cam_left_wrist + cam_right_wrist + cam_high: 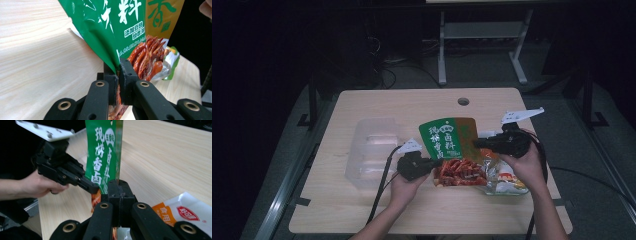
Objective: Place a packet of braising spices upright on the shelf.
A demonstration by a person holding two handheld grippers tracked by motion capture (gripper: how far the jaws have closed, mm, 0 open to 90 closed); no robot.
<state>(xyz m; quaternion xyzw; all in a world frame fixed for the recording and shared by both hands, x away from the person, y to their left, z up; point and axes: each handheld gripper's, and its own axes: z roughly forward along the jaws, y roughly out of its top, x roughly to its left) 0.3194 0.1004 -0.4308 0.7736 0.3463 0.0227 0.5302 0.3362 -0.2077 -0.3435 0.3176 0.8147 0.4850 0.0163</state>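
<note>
Two tools clamped on one green snack pouch point(451, 145), held up just right of the middle of the high view. Left tool point(432, 164) pinching the pouch's left edge, jaws tight on the film in the left gripper view point(119, 72), green print above them and red printed food to their right. Right tool point(477, 143) pinching the opposite edge, jaws pressed together on the pouch point(105, 157) at the centre of the right gripper view. Beneath the pouch, lower right of centre, a second packet point(507, 182) in white and orange lying flat on the desk point(402, 105). Left of the hands, a clear plastic tray point(372, 150) resting on the wood, well apart from the pouch. Near the desk's far edge, a small round hole point(463, 101).
</note>
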